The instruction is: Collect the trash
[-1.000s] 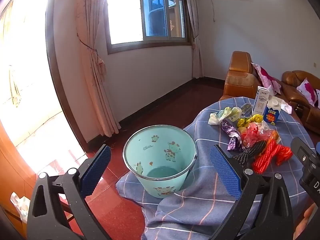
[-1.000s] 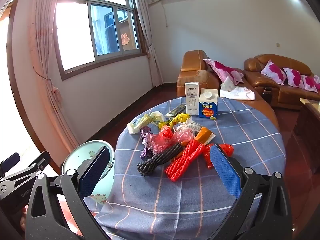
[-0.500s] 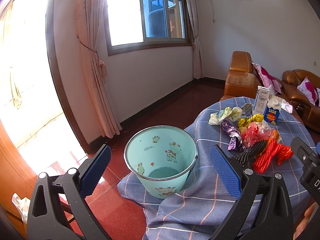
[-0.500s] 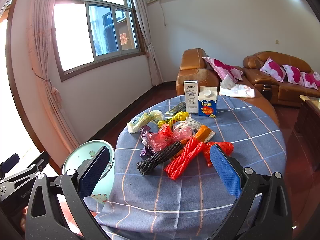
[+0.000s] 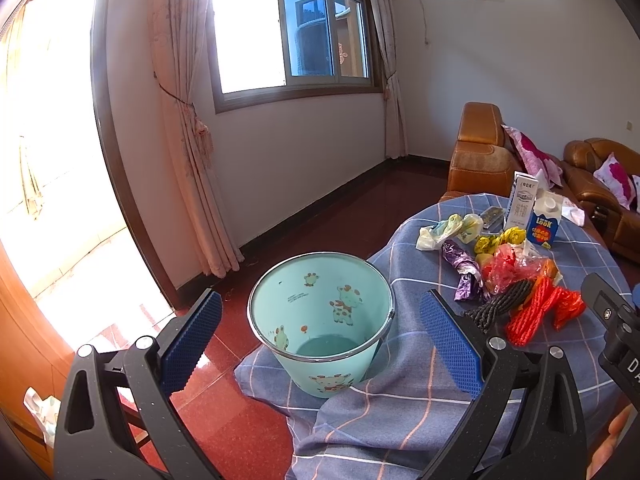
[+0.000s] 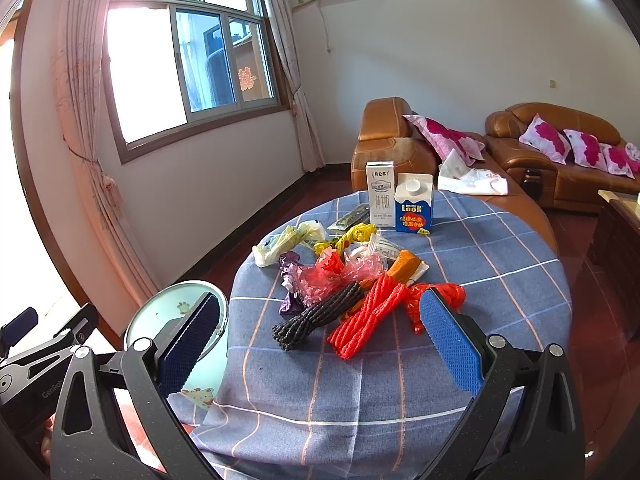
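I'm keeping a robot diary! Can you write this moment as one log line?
left hand-held gripper: open, over bin | right hand-held gripper: open, near ropes | trash on table

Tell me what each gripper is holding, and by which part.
Nothing is held. The left gripper and right gripper are both open, with nothing between their pads.

The tablecloth (image 5: 400, 412) hides the bucket's (image 5: 320, 320) base, and a finger (image 6: 188, 344) covers its rim.
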The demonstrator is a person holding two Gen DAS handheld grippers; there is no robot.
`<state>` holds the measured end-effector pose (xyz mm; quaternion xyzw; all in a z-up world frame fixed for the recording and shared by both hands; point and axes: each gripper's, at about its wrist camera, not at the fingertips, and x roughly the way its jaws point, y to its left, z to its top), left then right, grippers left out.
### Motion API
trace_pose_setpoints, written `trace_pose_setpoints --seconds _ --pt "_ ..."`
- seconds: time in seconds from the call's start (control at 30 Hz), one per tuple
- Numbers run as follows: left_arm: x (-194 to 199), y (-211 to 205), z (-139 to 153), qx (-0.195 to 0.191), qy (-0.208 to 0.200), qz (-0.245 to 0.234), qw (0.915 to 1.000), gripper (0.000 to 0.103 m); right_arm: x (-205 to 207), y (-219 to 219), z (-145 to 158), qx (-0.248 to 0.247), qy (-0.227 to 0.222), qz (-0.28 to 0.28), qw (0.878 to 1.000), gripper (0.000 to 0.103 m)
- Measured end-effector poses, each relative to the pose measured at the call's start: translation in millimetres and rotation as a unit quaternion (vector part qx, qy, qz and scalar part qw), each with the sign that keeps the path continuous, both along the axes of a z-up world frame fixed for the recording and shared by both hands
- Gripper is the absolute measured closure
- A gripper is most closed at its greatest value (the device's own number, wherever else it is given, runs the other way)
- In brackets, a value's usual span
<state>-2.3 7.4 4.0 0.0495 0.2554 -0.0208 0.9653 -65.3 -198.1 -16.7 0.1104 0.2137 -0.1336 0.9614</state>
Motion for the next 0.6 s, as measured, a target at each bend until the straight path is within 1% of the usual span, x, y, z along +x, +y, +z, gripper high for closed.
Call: trace_pose_setpoints --seconds 0.6 --pt "1.1 0.3 0.3 0.002 0.002 0.001 1.0000 0.006 0.7 -0.6 -0.1 0.001 0.000 -0.001 1.000 0.004"
